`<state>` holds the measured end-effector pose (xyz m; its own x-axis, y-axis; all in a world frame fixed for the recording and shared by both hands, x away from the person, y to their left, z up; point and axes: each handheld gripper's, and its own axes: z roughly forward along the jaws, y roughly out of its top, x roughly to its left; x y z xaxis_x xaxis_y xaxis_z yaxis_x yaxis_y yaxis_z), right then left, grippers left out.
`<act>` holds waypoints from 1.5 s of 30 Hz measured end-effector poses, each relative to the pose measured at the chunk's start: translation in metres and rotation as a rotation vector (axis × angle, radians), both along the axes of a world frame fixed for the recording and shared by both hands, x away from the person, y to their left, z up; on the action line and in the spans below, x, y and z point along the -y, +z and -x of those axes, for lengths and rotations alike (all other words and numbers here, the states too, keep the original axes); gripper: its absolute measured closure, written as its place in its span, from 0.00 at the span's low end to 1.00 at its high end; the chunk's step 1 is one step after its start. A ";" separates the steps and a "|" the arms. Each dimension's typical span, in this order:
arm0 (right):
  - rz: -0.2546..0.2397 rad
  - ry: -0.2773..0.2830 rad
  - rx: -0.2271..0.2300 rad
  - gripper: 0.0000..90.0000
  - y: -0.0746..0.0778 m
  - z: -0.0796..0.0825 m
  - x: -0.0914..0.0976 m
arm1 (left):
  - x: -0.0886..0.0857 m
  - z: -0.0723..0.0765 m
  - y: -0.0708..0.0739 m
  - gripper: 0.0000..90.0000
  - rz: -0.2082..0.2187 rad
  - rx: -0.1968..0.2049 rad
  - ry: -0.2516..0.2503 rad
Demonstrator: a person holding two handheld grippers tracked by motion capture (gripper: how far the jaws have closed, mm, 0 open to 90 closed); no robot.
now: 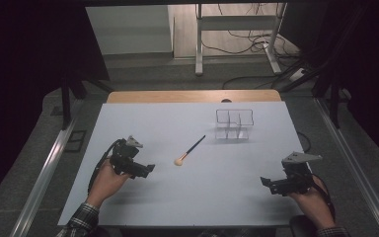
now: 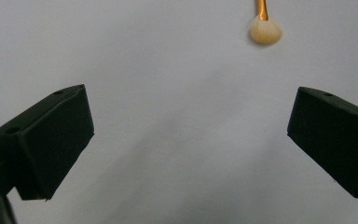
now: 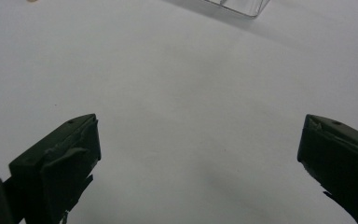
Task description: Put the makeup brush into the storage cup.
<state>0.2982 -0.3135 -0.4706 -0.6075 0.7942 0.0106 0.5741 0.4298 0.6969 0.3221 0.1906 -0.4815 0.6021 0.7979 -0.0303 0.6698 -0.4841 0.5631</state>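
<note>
while both hands rest low over the white table top (image 1: 192,197), the left gripper (image 1: 147,170) is held with its jaws spread wide and nothing between them, pointing toward the makeup brush (image 1: 190,150). the right gripper (image 1: 266,182) is likewise released, jaws far apart over bare white surface, aimed leftward toward the brush but well apart from it.

the brush lies flat near the middle of the table, its pale bristle head (image 2: 265,31) nearest the left gripper and its dark handle running away up and to the right. from the left gripper view the fluffy head and a bit of orange ferrule (image 2: 261,9) sit just beyond the jaws, off toward the right-hand one, not touching.

past the brush's handle end stands a clear divided organiser (image 1: 234,124), its compartments looking empty; a corner of it (image 3: 237,7) shows at the top of the right gripper view.

beyond the brush and organiser a wooden edge (image 1: 192,96) borders the table's far side. further off lie grey floor, a white metal stand (image 1: 237,34) with loose cables (image 1: 256,47), and dark curtains on either side.
</note>
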 end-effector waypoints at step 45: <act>-0.001 0.000 -0.008 0.00 -0.001 0.000 0.000 | 0.067 -0.059 -0.005 0.01 -0.083 -0.087 -0.113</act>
<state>0.2986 -0.3132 -0.4714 -0.6076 0.7941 0.0159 0.5792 0.4293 0.6929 0.3813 0.1232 -0.4867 0.6863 0.7270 -0.0228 0.6526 -0.6017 0.4605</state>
